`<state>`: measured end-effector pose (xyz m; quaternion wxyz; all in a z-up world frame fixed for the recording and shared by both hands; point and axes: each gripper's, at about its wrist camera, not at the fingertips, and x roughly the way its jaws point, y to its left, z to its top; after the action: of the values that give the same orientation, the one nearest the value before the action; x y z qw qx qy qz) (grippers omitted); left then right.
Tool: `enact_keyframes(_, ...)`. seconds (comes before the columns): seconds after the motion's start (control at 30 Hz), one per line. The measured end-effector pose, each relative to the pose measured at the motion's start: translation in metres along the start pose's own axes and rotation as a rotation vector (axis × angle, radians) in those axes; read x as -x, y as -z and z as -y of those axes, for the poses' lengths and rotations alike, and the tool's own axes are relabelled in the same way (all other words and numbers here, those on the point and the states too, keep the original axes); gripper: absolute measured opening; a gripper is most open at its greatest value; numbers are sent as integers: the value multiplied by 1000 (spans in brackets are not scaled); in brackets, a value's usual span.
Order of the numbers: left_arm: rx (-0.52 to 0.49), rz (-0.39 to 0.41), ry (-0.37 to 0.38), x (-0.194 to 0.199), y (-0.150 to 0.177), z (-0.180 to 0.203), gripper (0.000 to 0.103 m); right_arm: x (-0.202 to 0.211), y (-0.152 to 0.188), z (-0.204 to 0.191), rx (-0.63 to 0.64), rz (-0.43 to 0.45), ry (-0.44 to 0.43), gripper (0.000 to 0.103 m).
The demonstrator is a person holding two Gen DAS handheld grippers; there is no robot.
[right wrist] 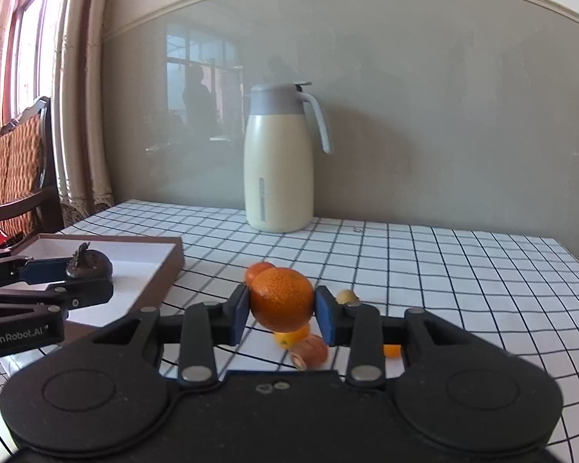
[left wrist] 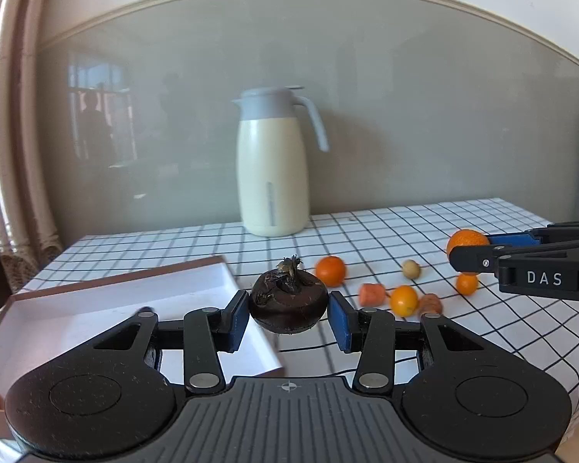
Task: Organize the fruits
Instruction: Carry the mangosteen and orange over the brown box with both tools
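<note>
While both hands hang above the checked surface (right wrist: 463, 266), each tool has a catch! The left tool (left wrist: 288, 310) is clamped on a dark, squat water chestnut (left wrist: 288, 305), blue pads pressing its flanks, dried tuft pointing up. The right tool (right wrist: 281, 310) pinches a mandarin (right wrist: 281, 299) the same way, held clear of the cloth.

Now the relation that matters: the white-lined box (left wrist: 96, 305) lies low and to the left. From the left tool's view it sits just beside and below the dark fruit, its near corner almost under the pads. From the right tool's view that box (right wrist: 150, 254) is well off to the left, with the left tool (right wrist: 88, 289) already over it. So the left hand is plainly nearer, and I'd judge it goes first; the right has to cross over the loose fruit.

Waiting on the cloth: another mandarin (left wrist: 330, 271), small kumquats (left wrist: 404, 301), a pale round fruit (left wrist: 411, 269). Behind stands a cream jug (left wrist: 274, 166), well clear.
</note>
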<state>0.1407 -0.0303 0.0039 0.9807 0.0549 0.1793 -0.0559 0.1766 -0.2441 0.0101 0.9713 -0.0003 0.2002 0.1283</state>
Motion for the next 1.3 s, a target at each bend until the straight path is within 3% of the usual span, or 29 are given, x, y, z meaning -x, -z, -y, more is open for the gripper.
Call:
enact_keyframes(0.57,85,30,-152,37,13,-77,45,-10,-18,-69,82,63,-148,28)
enact_keyframes(1.3,187,20,-335,49,31,-173,45,-39,-25,-134,143,76,-241,28)
